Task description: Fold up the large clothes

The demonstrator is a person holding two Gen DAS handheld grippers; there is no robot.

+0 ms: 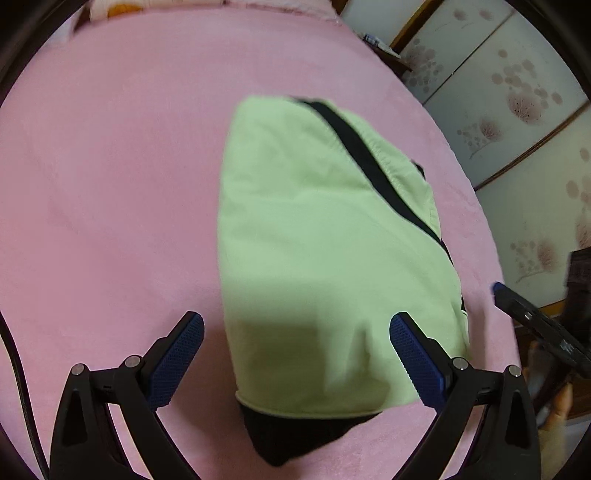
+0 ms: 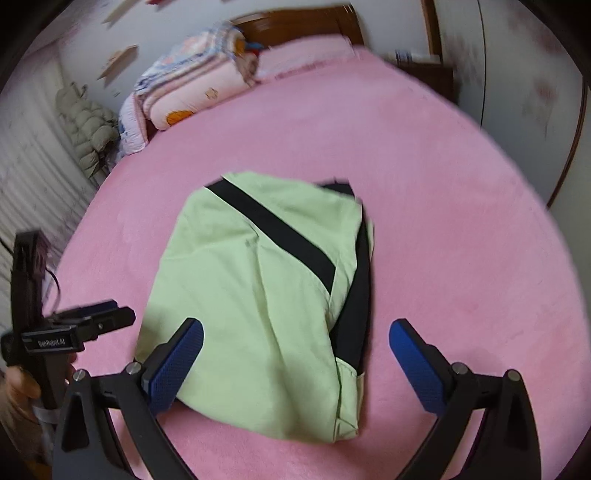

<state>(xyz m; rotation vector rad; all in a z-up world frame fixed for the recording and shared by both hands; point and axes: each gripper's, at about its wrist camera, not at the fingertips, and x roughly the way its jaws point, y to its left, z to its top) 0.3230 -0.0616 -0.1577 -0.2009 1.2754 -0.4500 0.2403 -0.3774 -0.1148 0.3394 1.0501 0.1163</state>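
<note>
A light green garment with black stripes lies folded into a compact bundle on the pink bed. A black part sticks out at its near edge. In the left wrist view my left gripper hovers open over the bundle's near end, and its blue pads touch nothing. In the right wrist view the garment lies on the bed under my right gripper, whose jaws stand wide open and empty. The left gripper shows at the bundle's left side and the right gripper at its right.
Folded quilts are piled at the head of the bed by the wooden headboard. A grey padded jacket hangs at the left wall. Flower-patterned wardrobe doors stand right of the bed. A person's hand holds the left gripper.
</note>
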